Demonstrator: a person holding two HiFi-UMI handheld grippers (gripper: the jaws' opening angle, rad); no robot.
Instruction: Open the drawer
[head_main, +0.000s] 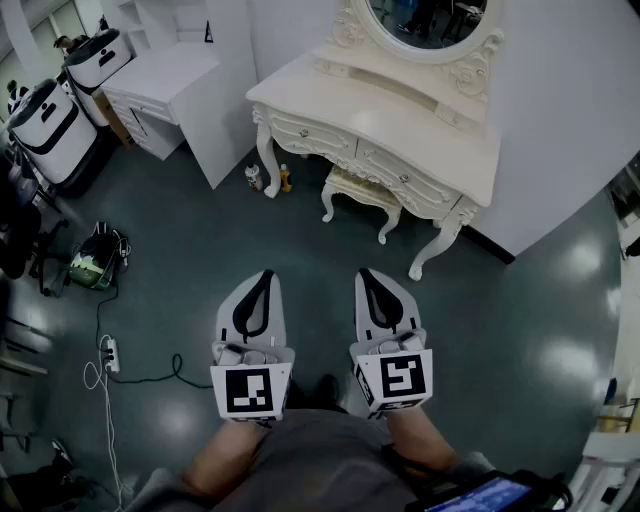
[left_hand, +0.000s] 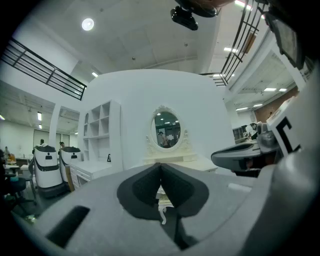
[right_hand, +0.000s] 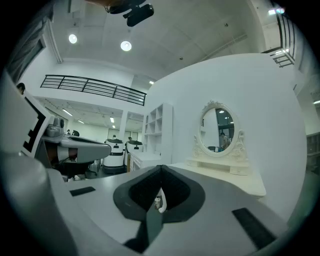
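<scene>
Two grippers (jaws together), one vanity

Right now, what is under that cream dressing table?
A small matching stool stands half tucked under the dressing table, and two small bottles sit by a front leg. The tabletop hides the floor further back.

light: dim, ceiling lamps | glare: floor sheen | edges: fisheye-bent, dark vignette
</scene>
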